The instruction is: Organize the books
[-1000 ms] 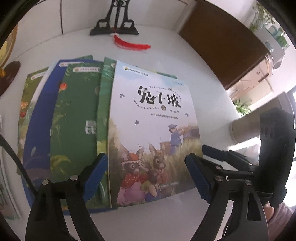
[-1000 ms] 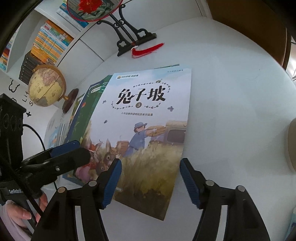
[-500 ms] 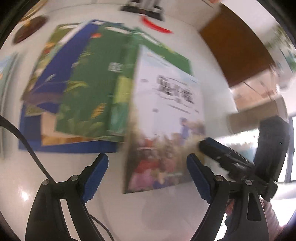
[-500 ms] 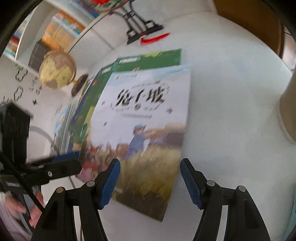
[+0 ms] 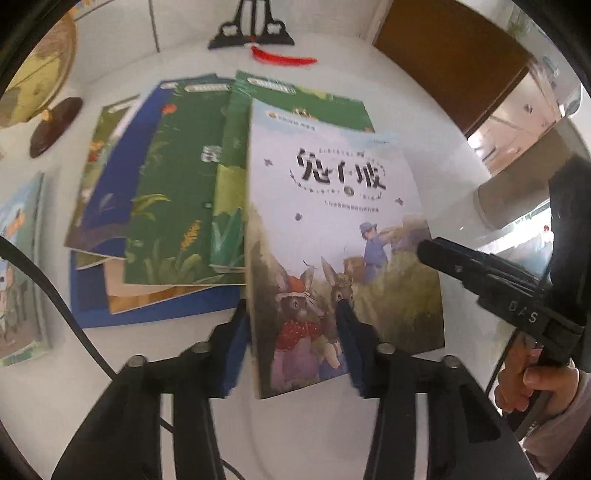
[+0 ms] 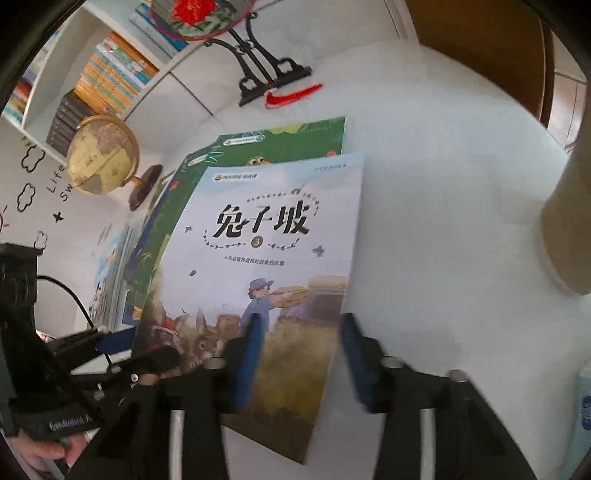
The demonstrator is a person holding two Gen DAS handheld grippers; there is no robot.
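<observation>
Tabletop [image 5: 332,435]: white and round-edged, carrying a fanned spread of thin picture books, a globe [image 6: 103,153] on a dark foot at the far left and a black ornamental stand [image 5: 251,31] with a red tassel at the back.
Book spread [image 5: 173,206]: green and blue covers overlapping one another, lying to the left of the top book; against the frames of a second ago they have not shifted.
Rabbit book [image 5: 332,236]: the pale-covered title on top. It has slid a little to the right off the spread, so more of the green covers beneath now shows.
Left tongs [image 5: 291,343]: their jaws have just been closing and now stand narrow, straddling the book's near left corner, one pad at its left edge, the other over the cover. Whether they truly pinch it is hard to tell through the blur; it looks like a grip.
Right tongs [image 6: 301,363]: jaws likewise just closed in to a narrow gap, with the book's lower right edge between them; the right pad sits at the edge, the left over the cover.
Meaning for the task: judged from this, the top book is being taken by both sides, ready to be lifted clear.
Hands: both point steeply down at the book; fingers [image 5: 532,380] wrap the right handle.
</observation>
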